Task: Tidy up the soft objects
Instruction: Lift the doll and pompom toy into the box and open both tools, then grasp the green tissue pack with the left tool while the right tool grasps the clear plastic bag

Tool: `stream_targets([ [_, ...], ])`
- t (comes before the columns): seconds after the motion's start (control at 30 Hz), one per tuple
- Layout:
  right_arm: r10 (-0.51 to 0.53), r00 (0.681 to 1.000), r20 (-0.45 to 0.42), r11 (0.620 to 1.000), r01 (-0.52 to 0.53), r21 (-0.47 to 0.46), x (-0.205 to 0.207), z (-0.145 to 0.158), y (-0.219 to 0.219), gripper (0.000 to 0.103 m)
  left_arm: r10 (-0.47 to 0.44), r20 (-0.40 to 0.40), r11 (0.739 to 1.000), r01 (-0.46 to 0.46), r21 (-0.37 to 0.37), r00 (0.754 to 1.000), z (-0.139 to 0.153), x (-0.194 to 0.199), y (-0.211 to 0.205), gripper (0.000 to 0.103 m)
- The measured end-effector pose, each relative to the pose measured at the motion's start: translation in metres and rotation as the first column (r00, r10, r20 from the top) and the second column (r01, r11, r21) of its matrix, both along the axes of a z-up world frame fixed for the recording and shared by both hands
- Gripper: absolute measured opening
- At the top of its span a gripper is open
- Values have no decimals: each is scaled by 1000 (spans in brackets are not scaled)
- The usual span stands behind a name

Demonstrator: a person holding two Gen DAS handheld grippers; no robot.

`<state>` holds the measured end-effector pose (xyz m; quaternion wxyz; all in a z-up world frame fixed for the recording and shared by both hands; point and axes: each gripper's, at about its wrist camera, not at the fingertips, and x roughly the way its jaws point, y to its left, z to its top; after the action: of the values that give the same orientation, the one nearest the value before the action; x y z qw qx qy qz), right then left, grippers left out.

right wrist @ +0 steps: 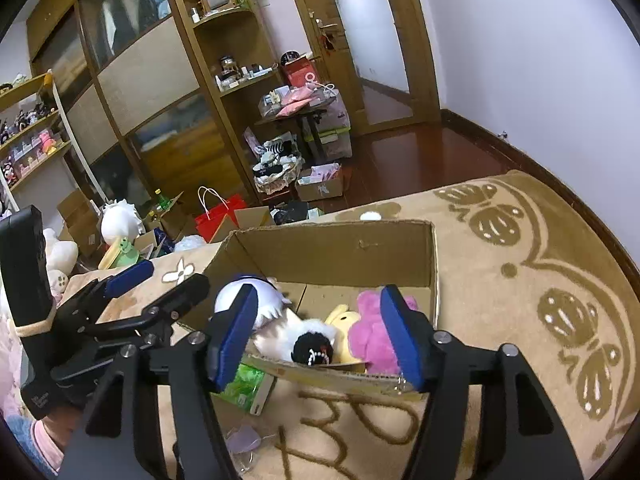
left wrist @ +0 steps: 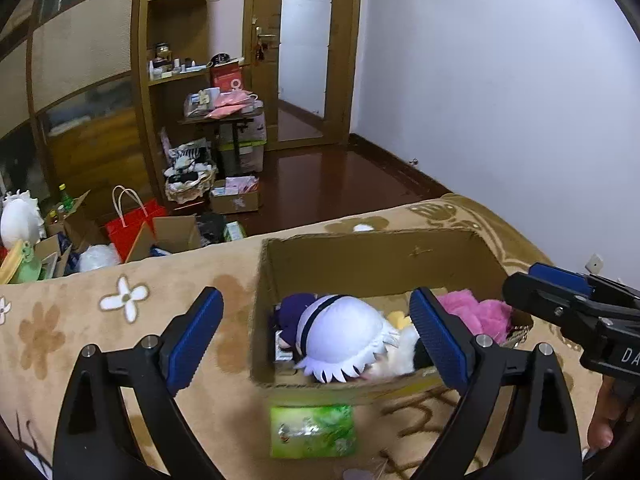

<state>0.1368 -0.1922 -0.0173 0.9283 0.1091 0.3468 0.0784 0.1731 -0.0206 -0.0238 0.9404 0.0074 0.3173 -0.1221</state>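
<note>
Soft toys are gathered in a cardboard box (left wrist: pixel 372 256) on the beige blanket (left wrist: pixel 80 320).

Both the left gripper (left wrist: pixel 316 336) and the right gripper (right wrist: pixel 320 332) are spread apart and nothing is held. A white-haired plush doll (left wrist: pixel 344 332), a yellow plush (right wrist: pixel 342 320) and a pink plush (right wrist: pixel 372 336) are seen inside the box. A green tissue pack (left wrist: pixel 312 430) is placed just beside its near wall.

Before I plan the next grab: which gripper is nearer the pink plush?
Right. The right gripper hovers open at the cardboard box edge beside the pink plush; the left gripper is open above the white-haired doll.
</note>
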Motion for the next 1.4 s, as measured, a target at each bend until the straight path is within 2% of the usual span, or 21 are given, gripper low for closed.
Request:
stream_targets([
  [0.07,1,1000,-3,1000,-1,2,-4,0,1,81,3,-10,1000,-3,11,1000,2,-5,4,94],
  [0.17,-1,1000,1,1000,1,6,-13,1,3,91,2,-26,1000,-2,28,1000,5,-16,11,94],
  [0.37,-5,1000,0,1000,5,8,-28,4,5,102,17,-67,999,-14,36,998,11,-37,29,94],
  [0.87,54,997,-54,997,-57,-56,-61,-9,35,103,29,-124,996,-18,91,992,8,-78,51,94],
  [1.13,80,991,-107,991,-91,-102,-65,-31,50,103,-27,-198,999,36,39,980,-16,-69,43,94],
  [1.4,96,980,-176,988,-115,-103,-57,-58,57,103,-52,-277,997,66,38,959,-41,-49,34,94],
])
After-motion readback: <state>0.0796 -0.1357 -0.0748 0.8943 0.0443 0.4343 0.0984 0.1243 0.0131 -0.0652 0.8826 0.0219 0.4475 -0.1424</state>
